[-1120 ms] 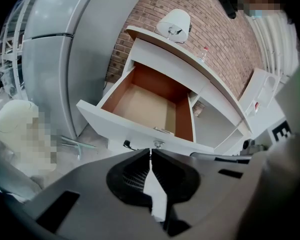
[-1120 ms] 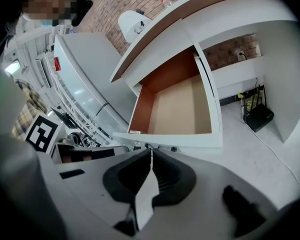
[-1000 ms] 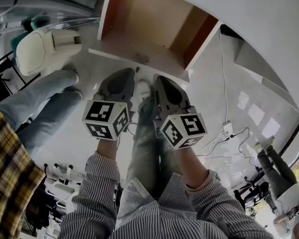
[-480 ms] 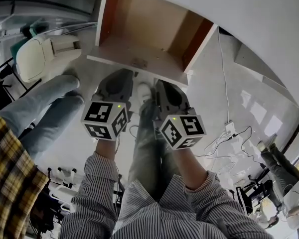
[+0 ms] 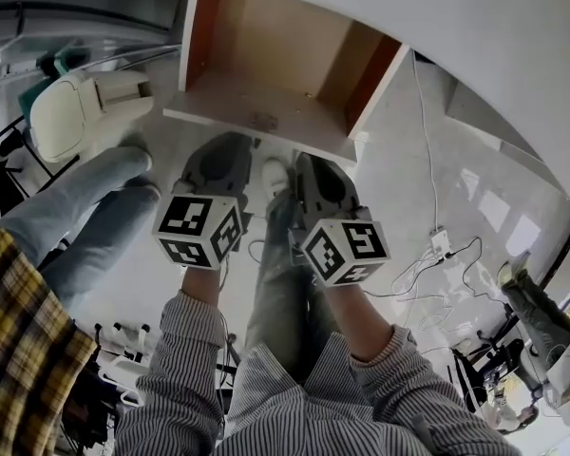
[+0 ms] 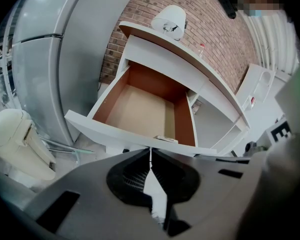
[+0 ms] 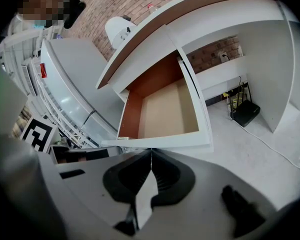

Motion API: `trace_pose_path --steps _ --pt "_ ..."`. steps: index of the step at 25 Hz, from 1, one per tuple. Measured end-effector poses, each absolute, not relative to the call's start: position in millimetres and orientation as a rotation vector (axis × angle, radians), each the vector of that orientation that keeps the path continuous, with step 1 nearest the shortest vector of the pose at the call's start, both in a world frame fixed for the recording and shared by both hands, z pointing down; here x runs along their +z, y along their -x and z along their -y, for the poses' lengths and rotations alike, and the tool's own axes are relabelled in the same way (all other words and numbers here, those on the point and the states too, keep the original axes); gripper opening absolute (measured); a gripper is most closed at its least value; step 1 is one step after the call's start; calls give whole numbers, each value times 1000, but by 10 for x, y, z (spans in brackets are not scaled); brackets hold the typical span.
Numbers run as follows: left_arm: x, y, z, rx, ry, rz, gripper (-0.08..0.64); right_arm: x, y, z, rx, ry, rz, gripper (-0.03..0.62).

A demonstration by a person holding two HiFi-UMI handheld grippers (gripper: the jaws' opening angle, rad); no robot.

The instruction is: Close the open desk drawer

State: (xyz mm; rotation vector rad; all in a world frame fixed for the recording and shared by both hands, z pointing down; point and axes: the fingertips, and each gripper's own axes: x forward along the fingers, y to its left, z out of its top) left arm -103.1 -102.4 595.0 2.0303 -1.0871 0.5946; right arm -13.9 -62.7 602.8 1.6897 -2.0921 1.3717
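The desk drawer (image 5: 275,65) stands pulled out, with a tan bottom, reddish-brown sides and nothing visible inside. Its white front panel (image 5: 256,123) faces me. My left gripper (image 5: 239,141) and right gripper (image 5: 304,155) sit side by side just short of that panel, both shut with nothing between the jaws. In the left gripper view the gripper (image 6: 150,150) points at the lower edge of the drawer front (image 6: 130,134). In the right gripper view the gripper (image 7: 151,153) points just under the drawer front (image 7: 160,145). I cannot tell whether either tip touches the panel.
A white chair-like seat (image 5: 76,103) stands left of the drawer, beside a second person's jeans-clad legs (image 5: 85,207). Cables (image 5: 437,250) lie on the floor at the right. A black box (image 7: 245,113) sits under the desk. A white rounded object (image 6: 169,20) rests on the desktop.
Both grippers hold almost the same place below the drawer front. The view has shifted a little, showing slightly more of the drawer. The drawer is as far out as before.
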Motion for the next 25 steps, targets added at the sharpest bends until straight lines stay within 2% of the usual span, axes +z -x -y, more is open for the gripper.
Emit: trace_pose_path --steps 25 --pt "5795 982 1081 613 -2036 1066 20 5873 100 685 1390 -1750 2066 15"
